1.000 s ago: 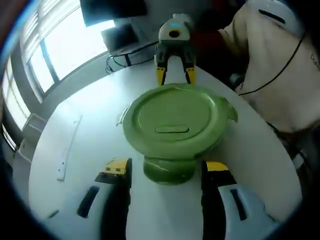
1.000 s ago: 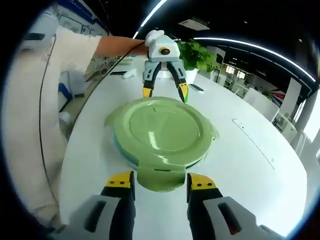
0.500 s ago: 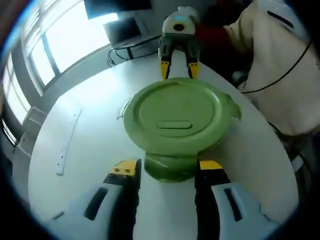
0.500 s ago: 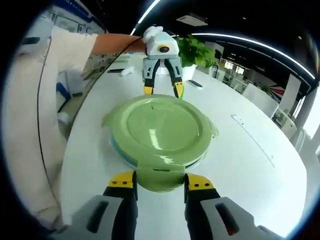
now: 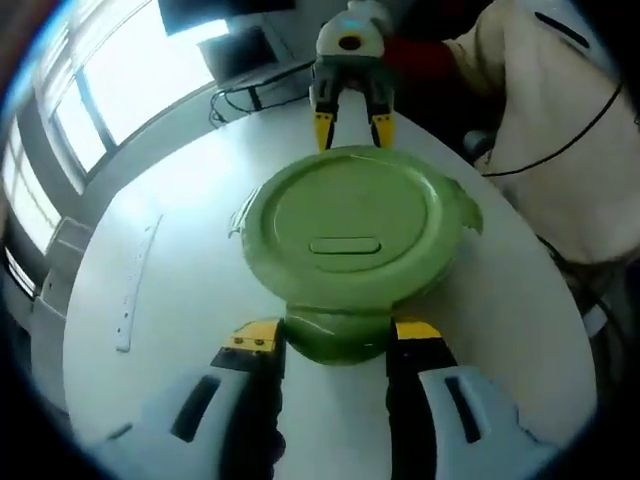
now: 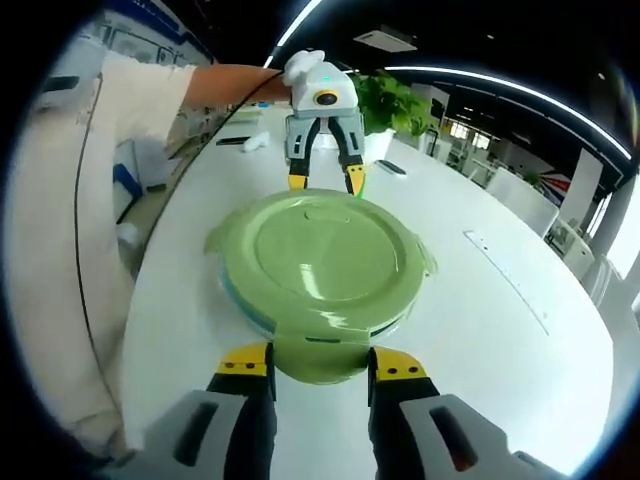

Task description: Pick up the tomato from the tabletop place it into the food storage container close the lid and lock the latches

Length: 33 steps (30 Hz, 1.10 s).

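Observation:
A round green food storage container with its lid (image 5: 345,225) (image 6: 315,265) on stands on the white table (image 5: 170,330). The lid hides what is inside. In the left gripper view my left gripper (image 5: 335,335) has its jaws against both sides of the near latch flap (image 5: 335,345), which hangs down. The right gripper (image 5: 352,130) stands at the far rim. In the right gripper view my right gripper (image 6: 320,362) clasps the opposite latch flap (image 6: 320,355), and the left gripper (image 6: 325,180) is across the lid. Two side latches (image 5: 465,215) (image 5: 238,225) stick outward.
A person in a cream top (image 5: 570,120) (image 6: 60,250) stands close by the table's edge. A thin ruler-like strip (image 5: 135,290) (image 6: 505,280) lies on the table away from the container. A monitor and cables (image 5: 250,70) and a potted plant (image 6: 395,110) sit at the far ends.
My left gripper's jaws have narrowed onto the near latch flap. The right gripper's jaws have closed in slightly. The container has stayed in place.

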### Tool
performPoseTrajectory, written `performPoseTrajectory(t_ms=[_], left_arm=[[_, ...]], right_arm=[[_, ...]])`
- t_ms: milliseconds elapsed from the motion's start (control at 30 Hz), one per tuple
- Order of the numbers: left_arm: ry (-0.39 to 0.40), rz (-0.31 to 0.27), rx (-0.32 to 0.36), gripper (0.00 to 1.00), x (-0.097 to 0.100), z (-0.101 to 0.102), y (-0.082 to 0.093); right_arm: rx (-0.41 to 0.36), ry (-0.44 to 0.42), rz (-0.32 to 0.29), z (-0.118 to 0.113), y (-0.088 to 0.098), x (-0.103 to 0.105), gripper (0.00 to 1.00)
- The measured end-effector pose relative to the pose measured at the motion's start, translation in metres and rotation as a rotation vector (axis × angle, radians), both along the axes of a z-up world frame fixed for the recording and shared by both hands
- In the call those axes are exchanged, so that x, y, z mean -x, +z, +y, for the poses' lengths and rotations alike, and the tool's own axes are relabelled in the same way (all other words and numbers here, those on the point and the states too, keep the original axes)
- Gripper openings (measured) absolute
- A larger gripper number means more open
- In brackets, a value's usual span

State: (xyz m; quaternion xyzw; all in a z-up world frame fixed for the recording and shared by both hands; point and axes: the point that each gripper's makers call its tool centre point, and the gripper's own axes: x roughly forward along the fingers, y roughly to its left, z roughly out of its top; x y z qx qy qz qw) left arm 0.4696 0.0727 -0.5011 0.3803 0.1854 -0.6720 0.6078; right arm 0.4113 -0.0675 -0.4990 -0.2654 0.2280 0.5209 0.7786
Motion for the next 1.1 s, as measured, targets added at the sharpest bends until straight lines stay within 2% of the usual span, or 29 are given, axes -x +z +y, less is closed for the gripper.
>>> performPoseTrajectory(t_ms=[367, 700, 933, 1100], left_arm=[[-0.01, -0.018, -0.065, 0.3, 0.0006, -0.002, -0.0035], [-0.024, -0.061, -0.12, 0.3, -0.0011, -0.0035, -0.0063], [-0.031, -0.059, -0.124, 0.3, -0.0003, -0.0021, -0.0049], [-0.026, -0.032, -0.126, 0.3, 0.0015, -0.0019, -0.0046]], right_arm=[[0.008, -0.002, 0.008, -0.0032, 0.0027, 0.0028, 0.31], [-0.017, -0.02, 0.001, -0.0037, 0.0034, 0.0037, 0.31], [-0.007, -0.018, 0.01, -0.0033, 0.0044, 0.0041, 0.31], [-0.009, -0.018, 0.04, -0.0029, 0.0048, 0.0058, 0.31]])
